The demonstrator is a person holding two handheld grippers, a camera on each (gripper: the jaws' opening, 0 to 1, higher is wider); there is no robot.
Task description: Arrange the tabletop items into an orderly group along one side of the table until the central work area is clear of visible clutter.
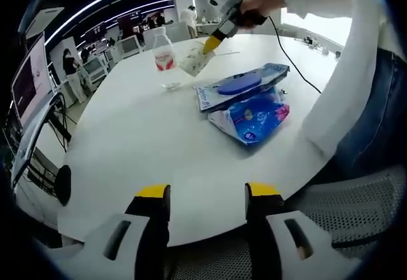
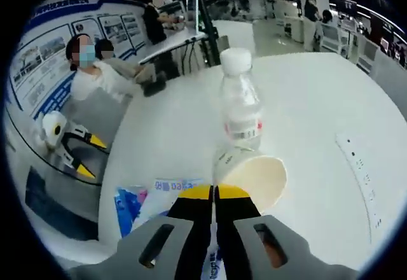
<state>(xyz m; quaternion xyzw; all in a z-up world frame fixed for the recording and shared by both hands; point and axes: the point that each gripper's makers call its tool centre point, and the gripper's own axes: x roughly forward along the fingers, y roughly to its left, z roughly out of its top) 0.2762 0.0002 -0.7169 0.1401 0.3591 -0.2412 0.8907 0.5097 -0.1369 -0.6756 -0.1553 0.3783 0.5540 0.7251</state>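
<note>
My right gripper (image 2: 214, 194) pinches a paper cup (image 2: 253, 175); bottle (image 2: 240, 105) just behind. My left gripper (image 1: 207, 194) spread, holding nothing. Blue packets (image 1: 249, 98): print illegible.

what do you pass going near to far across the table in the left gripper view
left gripper with jaws apart → blue printed bag → flat blue package → paper cup pinched by the right gripper; the water bottle stands about level with the cup.
</note>
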